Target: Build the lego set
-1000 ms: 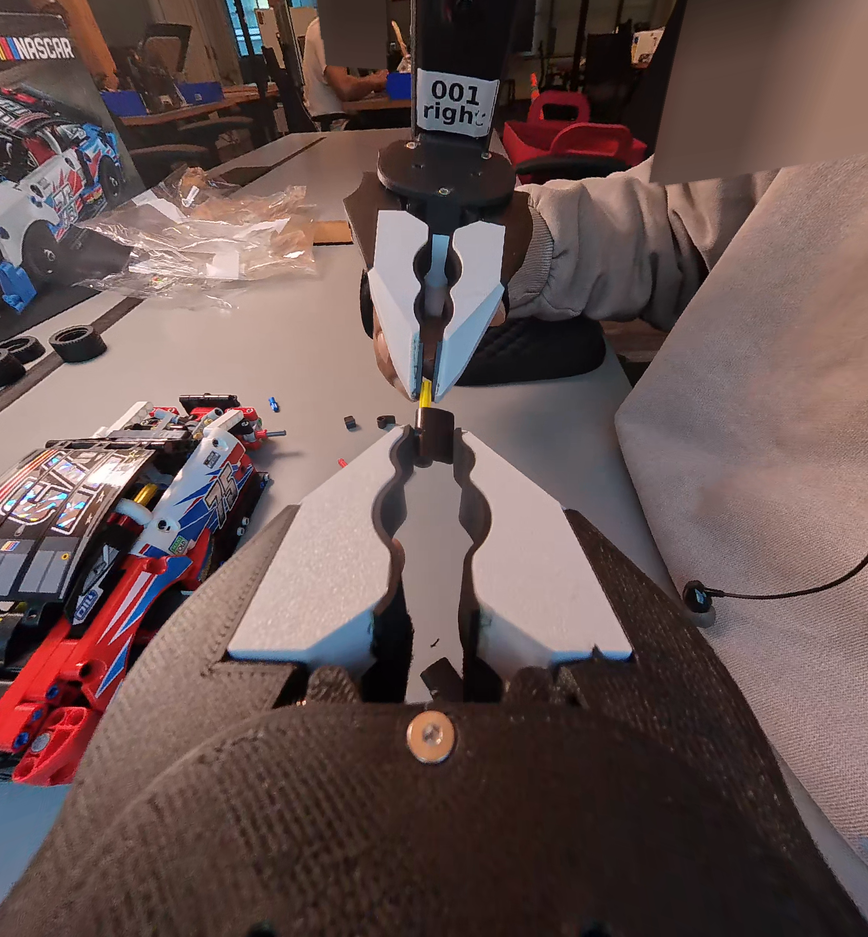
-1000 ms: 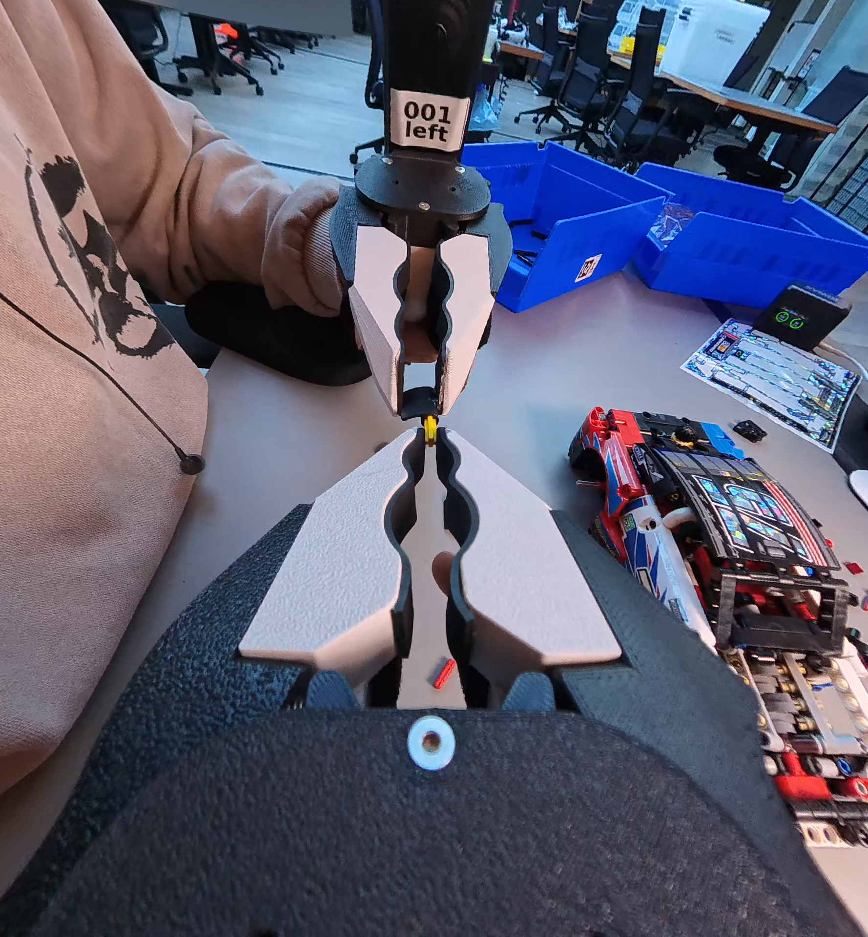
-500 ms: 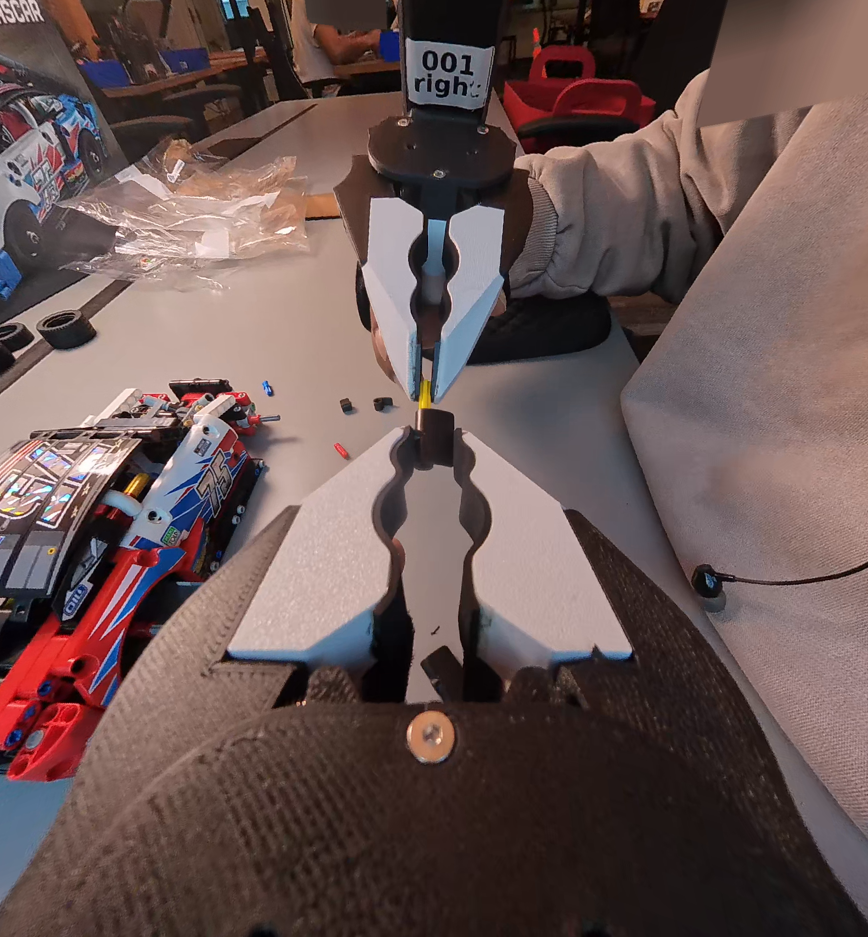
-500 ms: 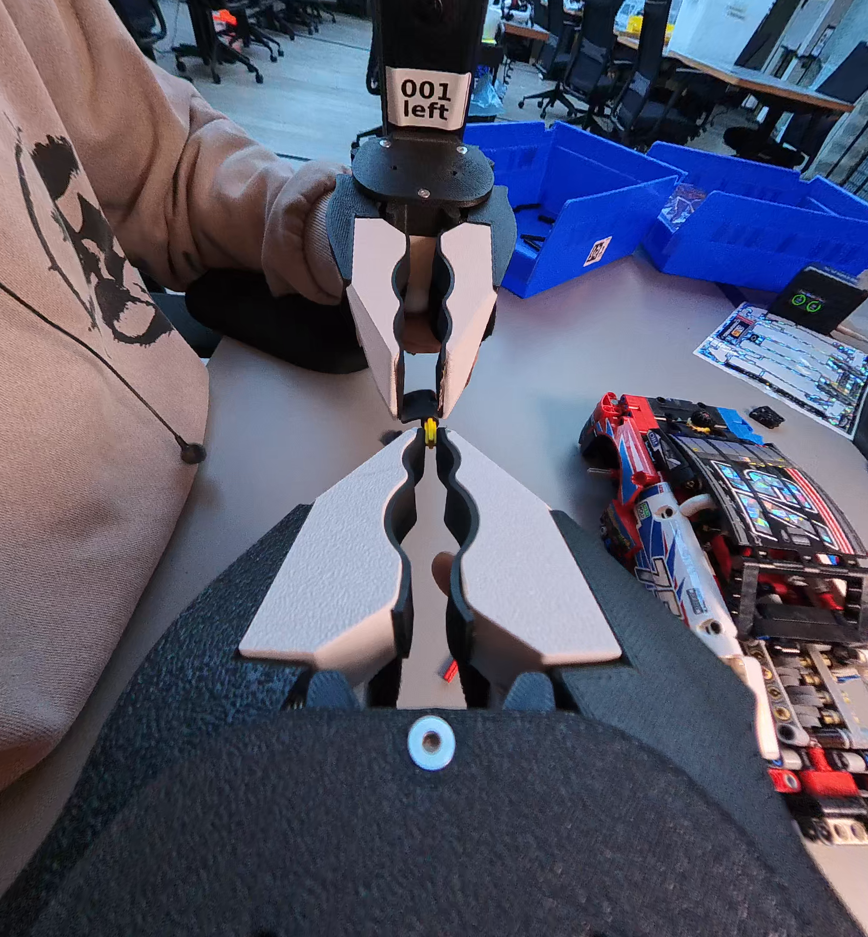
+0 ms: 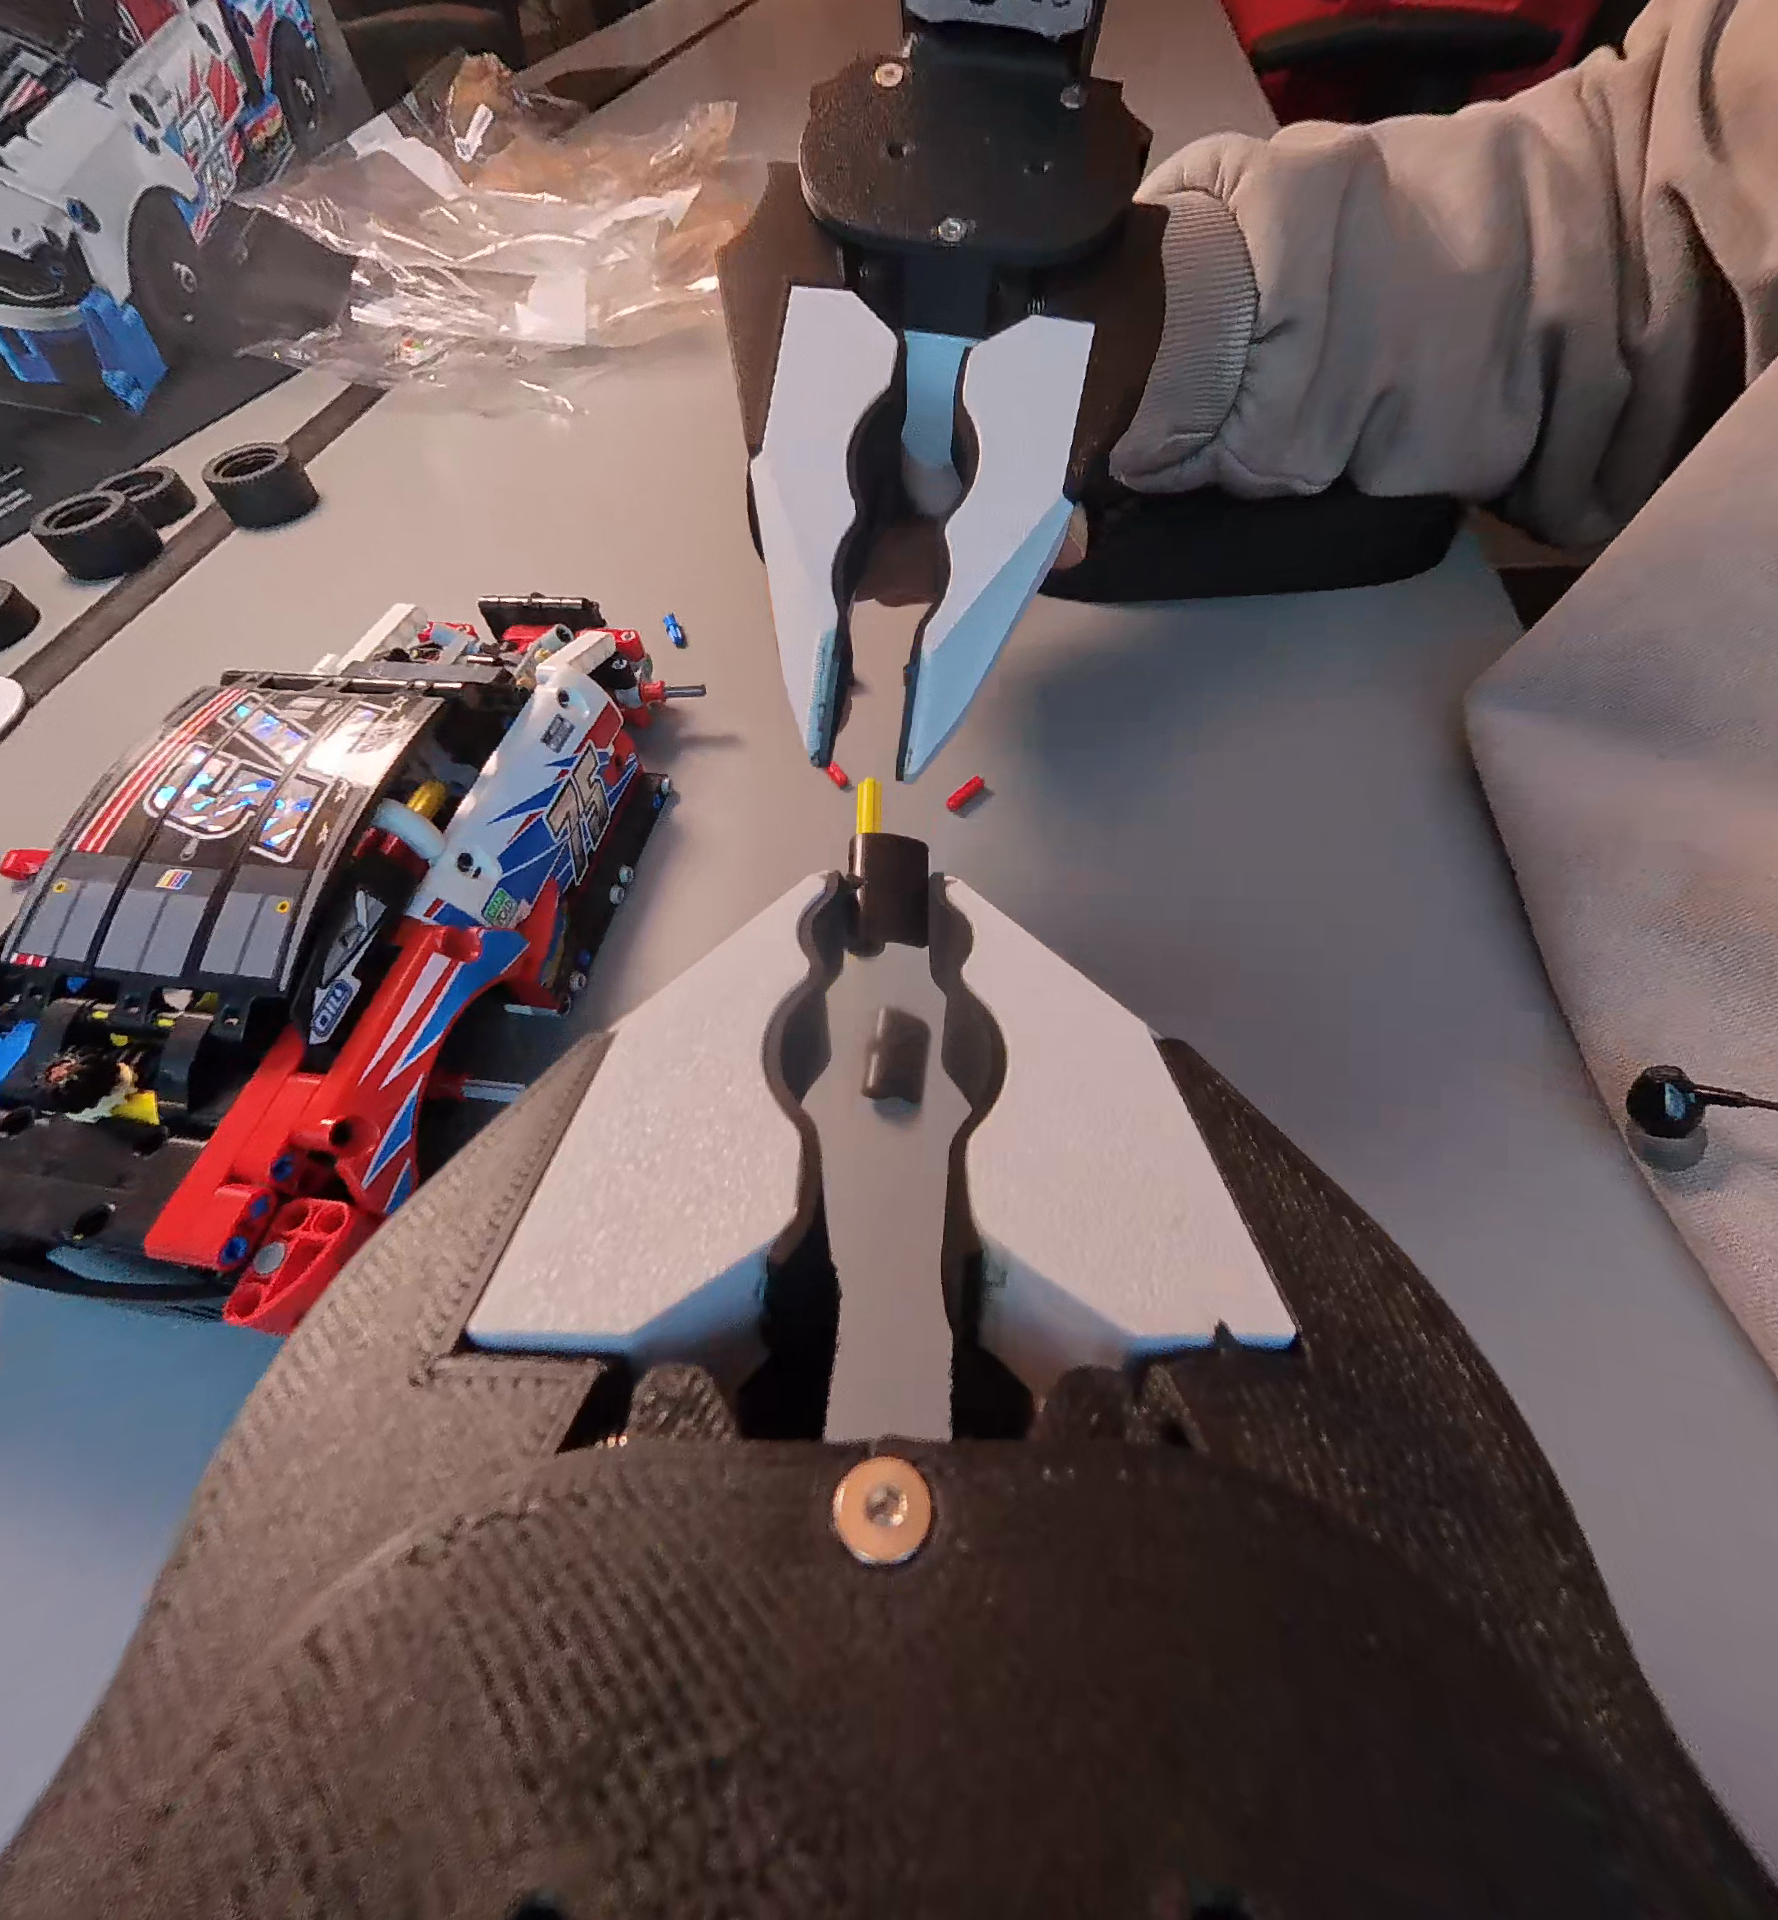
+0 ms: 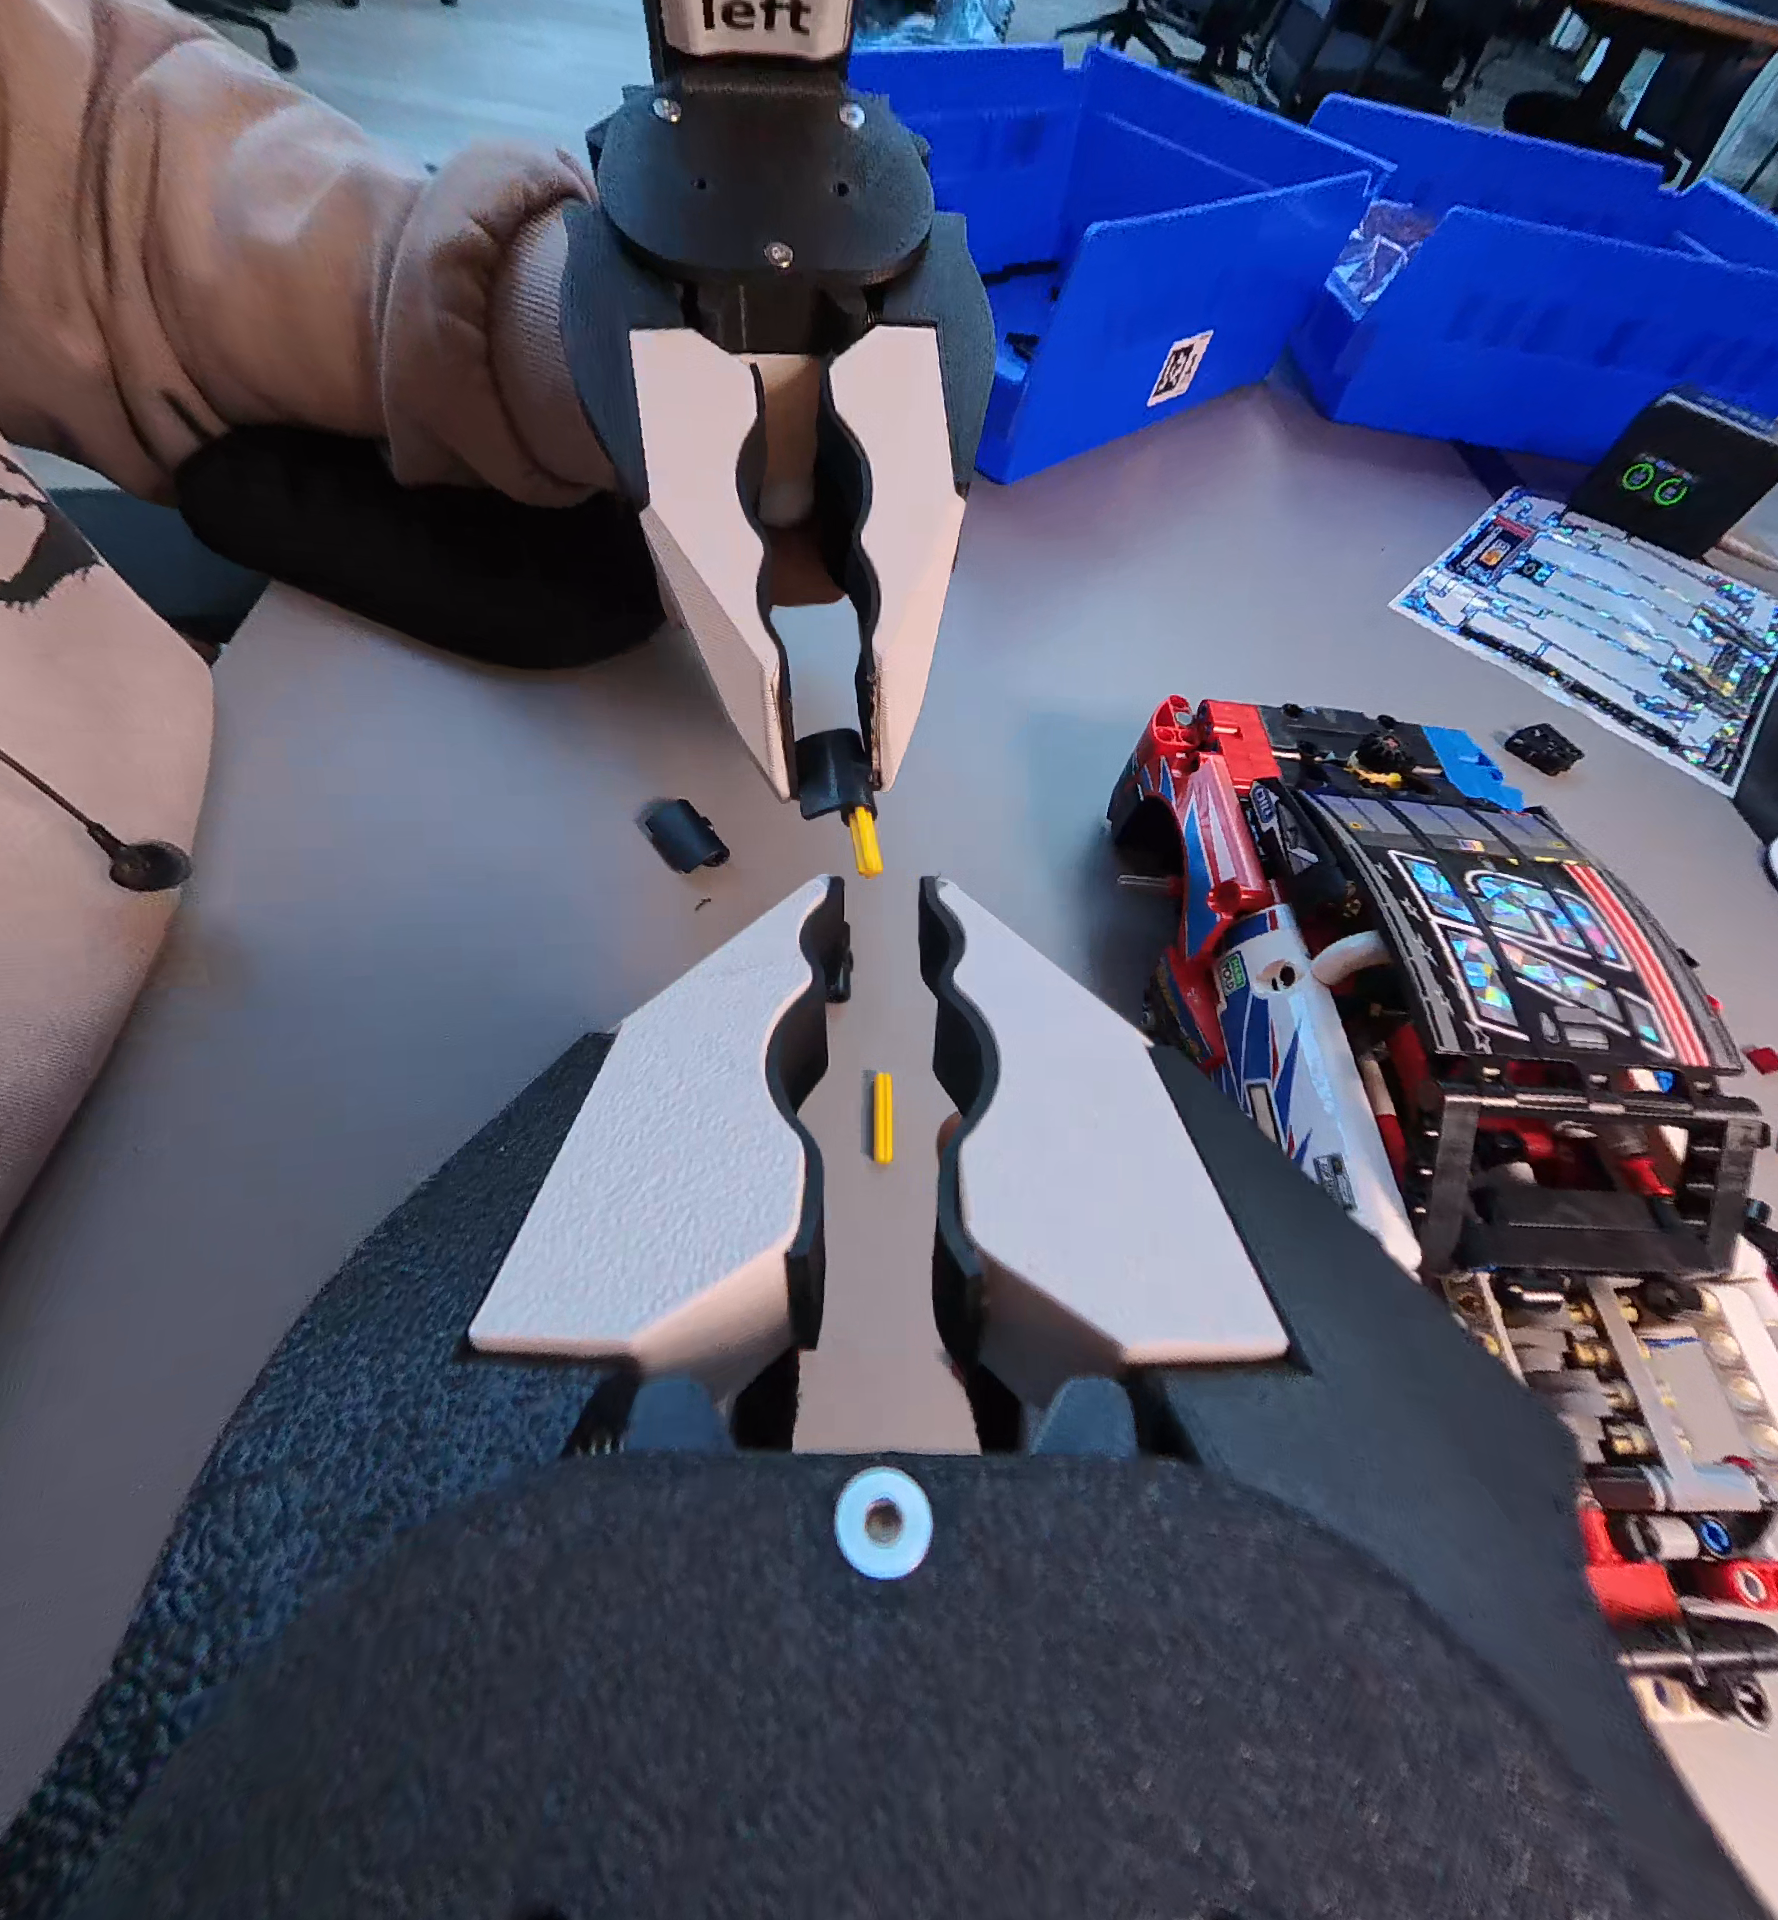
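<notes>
Left wrist view puts the small black connector just above frame centre, pinched at the tips of the left gripper, with a yellow axle sticking out of its far end toward the right gripper. I judge it is held up off the table so the axle points squarely at the opposite jaws, which stand slightly apart and hold nothing, just short of the yellow tip. The connector looks like a short dark sleeve, the axle a thin bright rod seated partway in it.

In the right wrist view the same pair shows at upper centre: connector clamped, axle pointing down-frame into the gap of the empty right gripper. A second yellow axle lies on the grey table between those fingers, and a loose black piece sits just left of the held one.

At right of that frame lies the part-built race car, with blue bins at upper right and a sticker sheet below them.
</notes>
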